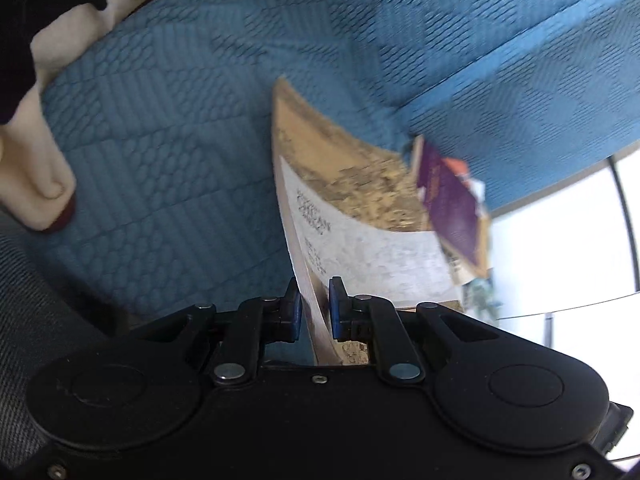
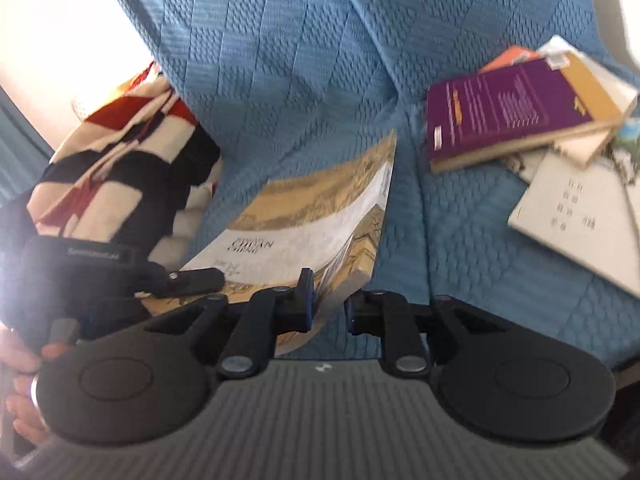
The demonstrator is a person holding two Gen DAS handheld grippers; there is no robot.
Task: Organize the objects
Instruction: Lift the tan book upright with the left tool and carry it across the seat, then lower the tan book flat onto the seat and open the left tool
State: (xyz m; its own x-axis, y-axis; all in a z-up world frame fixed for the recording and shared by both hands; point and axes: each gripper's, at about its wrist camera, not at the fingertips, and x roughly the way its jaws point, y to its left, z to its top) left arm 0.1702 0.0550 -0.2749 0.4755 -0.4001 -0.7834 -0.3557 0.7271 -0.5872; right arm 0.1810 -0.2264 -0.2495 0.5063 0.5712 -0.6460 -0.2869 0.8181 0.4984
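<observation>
- Blue quilted fabric with a woven diamond pattern covers the sofa (image 2: 280, 60) seen in both wrist views; everything is laid out on it.
- A tan-and-white paperback book with a landscape print on its cover (image 2: 320, 216) is held up off the seat, tilted, in the middle of the scene.
- Its near edge is pinched between the blue pads of the left gripper (image 1: 315, 308), so that one is clamped on the book.
- In the right wrist view the same book's near corner is seen between the fingers of the right gripper (image 2: 329, 300). The left pad lies against the cover, but the right pad stands clear of it, so no real grip is seen there and the jaws are slightly apart.
- A striped cream, black and red cloth (image 2: 120, 152) is bunched on the left side of the sofa.
- To the far right a loose pile of books is spread out: a purple-covered book (image 2: 504, 108) on top, an orange-yellow one (image 2: 592, 88) under it, and a white book with dark characters (image 2: 576, 216) nearer.
- Part of a person's hand (image 2: 20, 392) is visible at the left edge, a bit blurred.
</observation>
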